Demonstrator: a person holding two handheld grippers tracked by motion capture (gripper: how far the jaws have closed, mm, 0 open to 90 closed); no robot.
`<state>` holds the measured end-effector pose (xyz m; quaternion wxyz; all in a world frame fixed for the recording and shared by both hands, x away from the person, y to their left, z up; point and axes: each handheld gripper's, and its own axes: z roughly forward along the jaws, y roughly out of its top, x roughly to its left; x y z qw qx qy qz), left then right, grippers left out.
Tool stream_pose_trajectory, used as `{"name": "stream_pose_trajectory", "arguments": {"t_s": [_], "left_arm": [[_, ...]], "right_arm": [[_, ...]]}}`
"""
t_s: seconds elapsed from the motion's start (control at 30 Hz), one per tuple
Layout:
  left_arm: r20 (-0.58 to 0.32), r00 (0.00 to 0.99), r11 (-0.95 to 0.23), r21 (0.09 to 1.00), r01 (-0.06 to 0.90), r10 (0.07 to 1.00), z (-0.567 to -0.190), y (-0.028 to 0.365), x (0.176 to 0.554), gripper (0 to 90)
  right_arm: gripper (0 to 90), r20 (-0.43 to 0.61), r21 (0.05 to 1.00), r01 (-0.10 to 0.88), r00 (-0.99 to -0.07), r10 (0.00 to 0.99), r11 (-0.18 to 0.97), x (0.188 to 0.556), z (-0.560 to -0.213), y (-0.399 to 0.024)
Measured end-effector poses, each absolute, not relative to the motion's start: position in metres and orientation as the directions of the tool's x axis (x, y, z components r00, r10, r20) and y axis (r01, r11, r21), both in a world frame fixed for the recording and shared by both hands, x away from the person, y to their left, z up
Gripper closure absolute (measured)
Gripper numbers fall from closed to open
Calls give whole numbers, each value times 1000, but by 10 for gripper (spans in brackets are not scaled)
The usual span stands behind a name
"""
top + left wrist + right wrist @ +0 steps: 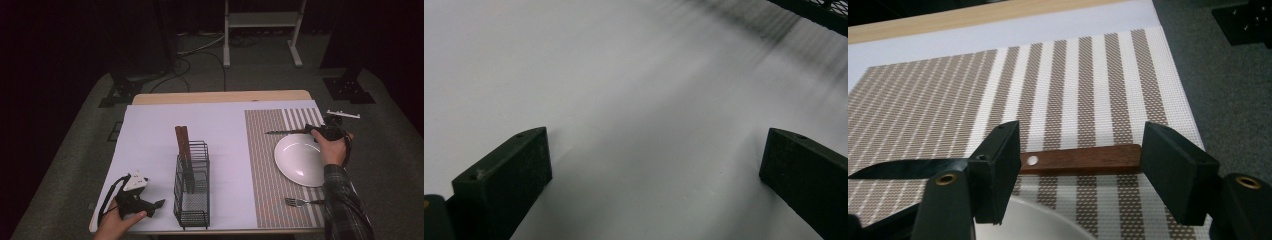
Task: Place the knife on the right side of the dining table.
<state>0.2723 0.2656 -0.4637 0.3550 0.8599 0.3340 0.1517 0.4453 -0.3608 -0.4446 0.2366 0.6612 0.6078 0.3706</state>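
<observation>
We list, nearest first: left gripper (159, 204), jaws wide apart and holding nothing, low over the white sheet (150, 135), wire rack (192, 187) just to its right; fork (299, 202) on the striped mat (1073, 85); right gripper (1080, 172), jaws spread, wooden-handled knife (1083, 159) lying between them, white plate (300, 159) just nearer.

Dark lab, black curtains (60, 40), floor cables (200, 47), stands (350, 87)

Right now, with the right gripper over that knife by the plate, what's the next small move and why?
Probably lift the right gripper straight up and away. Its jaws stand open on either side of the knife, which lies flat on the striped placemat just beyond the plate, so it looks already set down.
</observation>
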Motion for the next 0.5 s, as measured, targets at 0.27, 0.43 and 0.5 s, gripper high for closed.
{"name": "stream_pose_trajectory", "arguments": {"t_s": [0.27, 0.43, 0.5], "left_arm": [[24, 731, -525, 712, 467, 682, -464, 266, 272, 0], [24, 731, -525, 712, 466, 682, -464, 266, 272, 0], [24, 731, -525, 712, 467, 682, -464, 266, 272, 0]], "right_arm": [[297, 184, 801, 591, -90, 979, -97, 430, -433, -346], [291, 166, 812, 581, -138, 976, -57, 421, -427, -335], [290, 158, 815, 577, -158, 975, -39, 416, -425, -330]]}}
